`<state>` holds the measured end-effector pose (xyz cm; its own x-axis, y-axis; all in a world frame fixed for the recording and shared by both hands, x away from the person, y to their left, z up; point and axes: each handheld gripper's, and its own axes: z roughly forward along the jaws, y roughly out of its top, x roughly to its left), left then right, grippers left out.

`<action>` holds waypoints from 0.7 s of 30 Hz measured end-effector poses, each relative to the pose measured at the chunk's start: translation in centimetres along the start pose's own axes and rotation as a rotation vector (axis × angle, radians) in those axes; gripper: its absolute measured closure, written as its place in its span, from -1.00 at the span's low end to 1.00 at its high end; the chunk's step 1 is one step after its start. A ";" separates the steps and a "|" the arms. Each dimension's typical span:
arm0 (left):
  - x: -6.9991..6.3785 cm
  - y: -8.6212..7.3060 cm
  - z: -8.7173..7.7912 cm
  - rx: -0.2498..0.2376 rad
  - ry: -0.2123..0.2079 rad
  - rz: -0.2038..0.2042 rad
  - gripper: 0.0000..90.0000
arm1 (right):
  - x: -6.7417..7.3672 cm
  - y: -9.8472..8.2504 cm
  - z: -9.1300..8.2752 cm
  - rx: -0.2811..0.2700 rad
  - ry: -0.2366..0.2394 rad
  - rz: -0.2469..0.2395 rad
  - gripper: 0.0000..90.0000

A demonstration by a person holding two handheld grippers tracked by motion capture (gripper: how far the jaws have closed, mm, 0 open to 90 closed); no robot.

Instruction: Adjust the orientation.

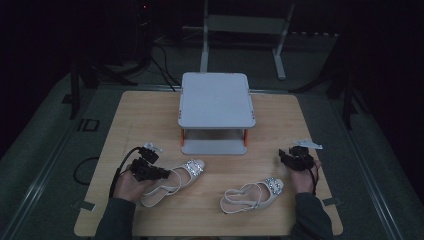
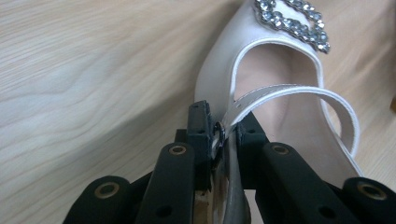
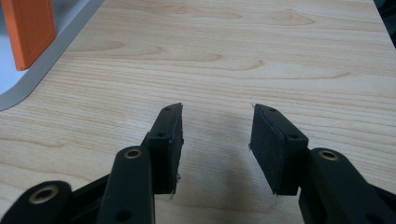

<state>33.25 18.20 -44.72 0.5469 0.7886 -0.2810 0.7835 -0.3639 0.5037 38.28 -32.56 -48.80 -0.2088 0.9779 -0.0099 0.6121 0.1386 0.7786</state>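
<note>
Left shoe heel: hidden behind the left gripper jaws, which are closed on its strap.
Toe: cut off by the top edge.
Orange post of the grey stand: cut off by the top edge.

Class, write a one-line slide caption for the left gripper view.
Left hand-held gripper clamps the strap of a white jewelled shoe on the wooden table.

Table: pale matt wood grain. Shoe: smooth off-white leather-like upper, glittering stone buckle. Gripper pads: matt black, rubbery.
</note>
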 end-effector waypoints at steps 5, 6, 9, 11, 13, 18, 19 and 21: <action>0.7 -0.3 -0.9 -0.064 0.034 -0.081 0.80 | -0.1 0.0 0.0 0.001 0.000 0.001 0.19; 0.9 -0.2 -1.1 -0.077 0.035 -0.101 0.80 | -0.1 0.0 0.0 0.001 0.000 0.002 0.19; 1.2 -0.2 -1.5 -0.111 0.039 -0.143 0.80 | -0.1 0.0 0.0 0.002 0.000 0.004 0.19; 1.5 -0.1 -2.0 -0.135 0.047 -0.170 0.80 | -0.2 0.0 0.0 -0.001 0.000 0.004 0.20; 1.7 -0.1 -2.4 -0.152 0.046 -0.191 0.80 | -0.2 0.0 0.0 -0.001 0.001 0.004 0.20; 2.1 0.2 -3.7 -0.186 0.062 -0.231 0.80 | -0.2 0.0 0.0 -0.001 0.002 0.001 0.20; 2.1 0.3 -3.8 -0.188 0.062 -0.234 0.80 | -0.2 0.0 0.0 -0.001 0.002 0.001 0.20; 2.3 0.4 -4.1 -0.194 0.070 -0.245 0.80 | -0.2 -0.1 0.0 0.000 0.002 0.001 0.20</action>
<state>33.60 21.88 -41.77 0.3219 0.8758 -0.3597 0.8147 -0.0626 0.5766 38.27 -32.74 -48.83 -0.2098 0.9777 -0.0077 0.6123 0.1375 0.7785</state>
